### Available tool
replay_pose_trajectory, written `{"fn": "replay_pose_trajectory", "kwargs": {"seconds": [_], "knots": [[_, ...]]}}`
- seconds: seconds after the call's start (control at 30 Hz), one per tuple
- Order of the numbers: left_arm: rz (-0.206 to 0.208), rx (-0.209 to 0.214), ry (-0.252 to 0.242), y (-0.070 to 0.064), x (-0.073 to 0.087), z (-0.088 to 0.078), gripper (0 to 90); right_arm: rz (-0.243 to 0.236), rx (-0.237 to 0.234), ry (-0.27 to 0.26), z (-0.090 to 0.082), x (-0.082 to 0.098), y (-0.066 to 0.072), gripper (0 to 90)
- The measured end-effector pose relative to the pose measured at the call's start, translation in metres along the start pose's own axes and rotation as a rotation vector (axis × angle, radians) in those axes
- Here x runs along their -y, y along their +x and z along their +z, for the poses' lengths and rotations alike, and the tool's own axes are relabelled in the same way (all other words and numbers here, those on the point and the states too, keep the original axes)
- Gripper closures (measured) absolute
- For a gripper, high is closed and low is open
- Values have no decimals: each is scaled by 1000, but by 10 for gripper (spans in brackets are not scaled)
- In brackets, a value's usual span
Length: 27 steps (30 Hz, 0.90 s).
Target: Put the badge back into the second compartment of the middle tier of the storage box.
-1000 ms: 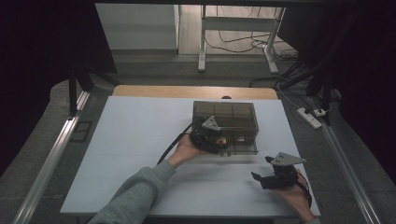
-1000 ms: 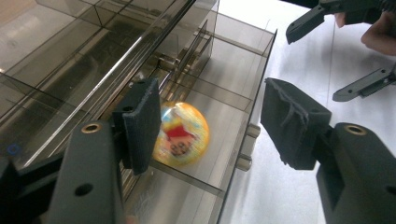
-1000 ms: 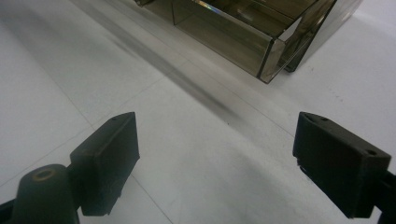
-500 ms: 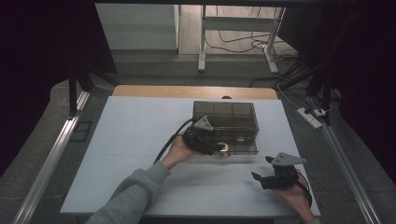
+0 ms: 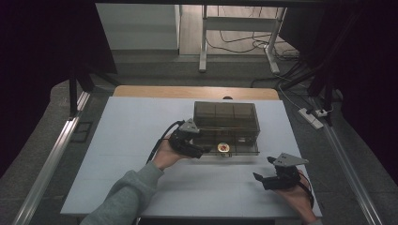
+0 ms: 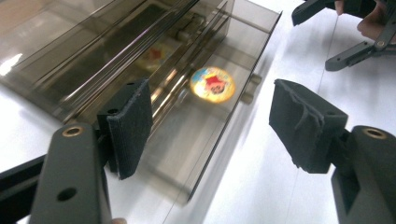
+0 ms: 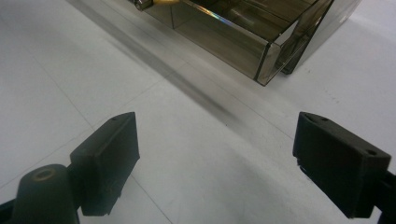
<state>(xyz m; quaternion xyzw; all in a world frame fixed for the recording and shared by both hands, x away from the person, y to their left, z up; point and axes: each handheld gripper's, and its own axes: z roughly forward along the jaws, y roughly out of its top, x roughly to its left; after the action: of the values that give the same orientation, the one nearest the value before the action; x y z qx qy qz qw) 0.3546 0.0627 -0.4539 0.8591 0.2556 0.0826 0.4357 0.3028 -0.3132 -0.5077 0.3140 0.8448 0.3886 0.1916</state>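
A smoky see-through box [image 5: 226,116] stands mid-table with its low drawer [image 5: 244,149] pulled out toward me. A round yellow disc with a red picture [image 5: 223,147] lies in the drawer, also clear in the left gripper view as the disc [image 6: 212,83]. My left gripper [image 5: 199,151] hovers at the drawer's left front, open and empty; its jaws frame the drawer [image 6: 233,126] around the gripper's midpoint [image 6: 217,123]. My right gripper [image 5: 263,169] rests near the table's front right, open, with bare table between the jaws [image 7: 215,154].
The white table [image 5: 131,140] has free room to the left and front. The drawer's corner [image 7: 261,51] lies ahead of the right gripper. The right gripper [image 6: 345,28] shows far off in the left gripper view. Rails and cables lie beyond the table.
My left gripper has drawn back to the left, off the drawer's middle, and the disc now lies uncovered in the drawer. The right gripper has stayed put.
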Motion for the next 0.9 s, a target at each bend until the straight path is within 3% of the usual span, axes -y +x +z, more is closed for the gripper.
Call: {"fn": "replay_pose_trajectory", "kwargs": {"seconds": [0.37,0.63,0.9], "knots": [[-76,-54,-32,5,35,-44,287,3,-1,1,0,0,0,138],[-91,-109,-22,4,60,-62,282,1,-1,0,0,0,1,138],[-144,-164,-9,8,94,-79,281,3,2,-1,0,0,1,138]]}}
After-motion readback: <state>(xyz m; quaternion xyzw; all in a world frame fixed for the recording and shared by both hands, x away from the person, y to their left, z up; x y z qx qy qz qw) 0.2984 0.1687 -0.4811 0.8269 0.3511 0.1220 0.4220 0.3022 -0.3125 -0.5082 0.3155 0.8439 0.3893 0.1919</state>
